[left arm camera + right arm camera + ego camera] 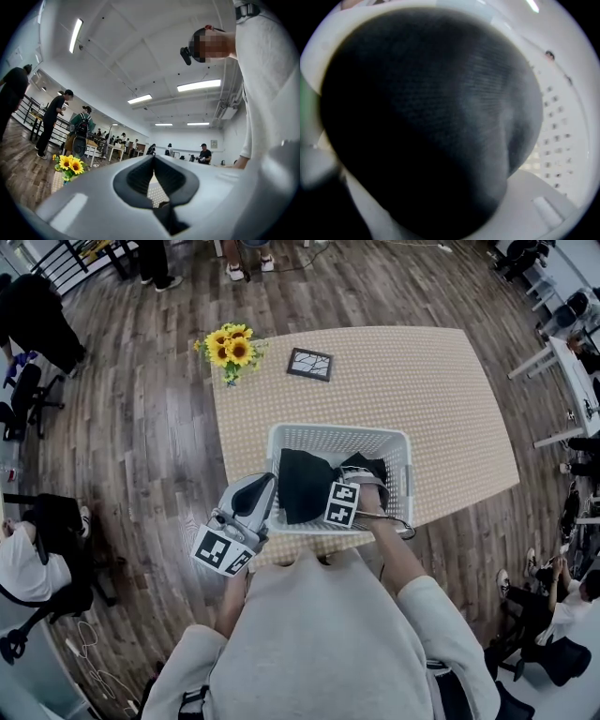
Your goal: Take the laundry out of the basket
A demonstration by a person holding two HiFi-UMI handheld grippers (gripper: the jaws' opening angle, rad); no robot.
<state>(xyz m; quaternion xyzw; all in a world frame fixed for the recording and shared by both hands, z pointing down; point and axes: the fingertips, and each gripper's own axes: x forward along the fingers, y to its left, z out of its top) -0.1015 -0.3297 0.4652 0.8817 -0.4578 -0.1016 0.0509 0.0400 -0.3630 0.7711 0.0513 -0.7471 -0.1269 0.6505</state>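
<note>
A white perforated laundry basket (pixel 337 432) stands at the near edge of the tan table (pixel 431 399). A black garment (pixel 305 484) lies bunched inside it. My right gripper (pixel 362 474) reaches down into the basket on the garment's right side. In the right gripper view the black garment (pixel 431 117) fills the space between the white jaws and hides the pads, with the basket wall (pixel 555 136) behind. My left gripper (pixel 251 501) hovers outside the basket's near left corner. Tilted upward, the left gripper (pixel 153 161) has its dark pads meeting at the tip, nothing between them.
A bunch of sunflowers (pixel 230 348) stands at the table's far left corner, beside a dark framed tile (pixel 309 364). Several people, chairs and desks ring the wooden floor. The sunflowers (pixel 68 164) also show low left in the left gripper view.
</note>
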